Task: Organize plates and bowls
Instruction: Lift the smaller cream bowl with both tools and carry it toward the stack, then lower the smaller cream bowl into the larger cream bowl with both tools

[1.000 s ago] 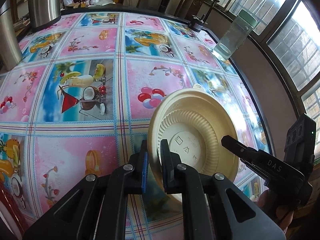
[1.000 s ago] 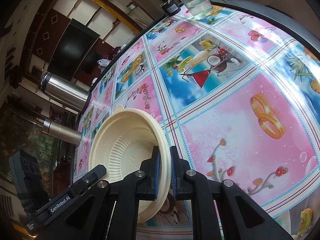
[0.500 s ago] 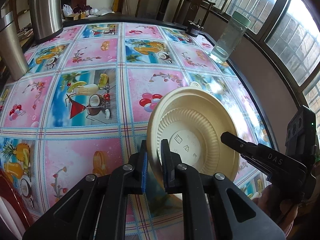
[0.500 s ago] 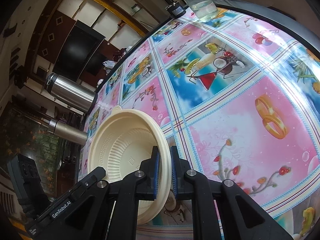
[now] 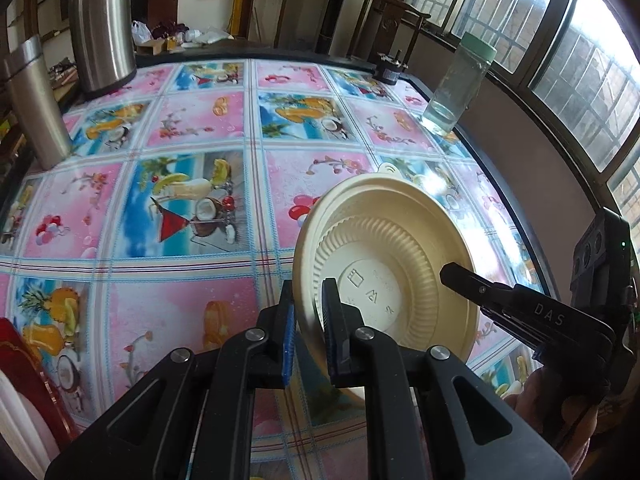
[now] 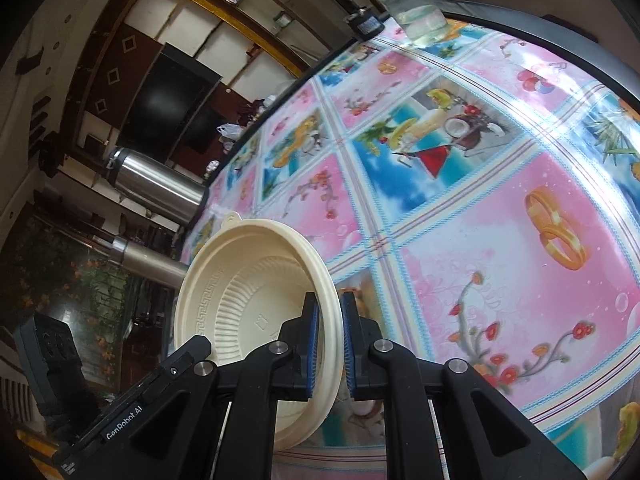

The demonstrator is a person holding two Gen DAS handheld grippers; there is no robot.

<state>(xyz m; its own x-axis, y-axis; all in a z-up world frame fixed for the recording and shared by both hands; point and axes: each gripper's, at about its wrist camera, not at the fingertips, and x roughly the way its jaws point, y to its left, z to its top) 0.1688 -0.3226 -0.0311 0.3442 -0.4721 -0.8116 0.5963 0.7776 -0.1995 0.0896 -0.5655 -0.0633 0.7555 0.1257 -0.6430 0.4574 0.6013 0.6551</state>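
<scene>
Left gripper (image 5: 308, 328) clamped on the rim of a cream bowl (image 5: 384, 264), right gripper (image 6: 328, 344) pinching the opposite rim (bowl (image 6: 240, 304) tilted on edge, above the patterned tablecloth (image 5: 192, 208)). Beyond: steel flasks (image 5: 100, 24), water jar (image 5: 456, 84) near the far edge.

Black left gripper (image 5: 308, 332) and right gripper (image 6: 329, 350): blue pads, silver screws, white lettering

Patterned table (image 5: 192, 288): two steel flasks (image 5: 102, 24), lidded jar (image 5: 456, 84), perhaps water inside.
</scene>
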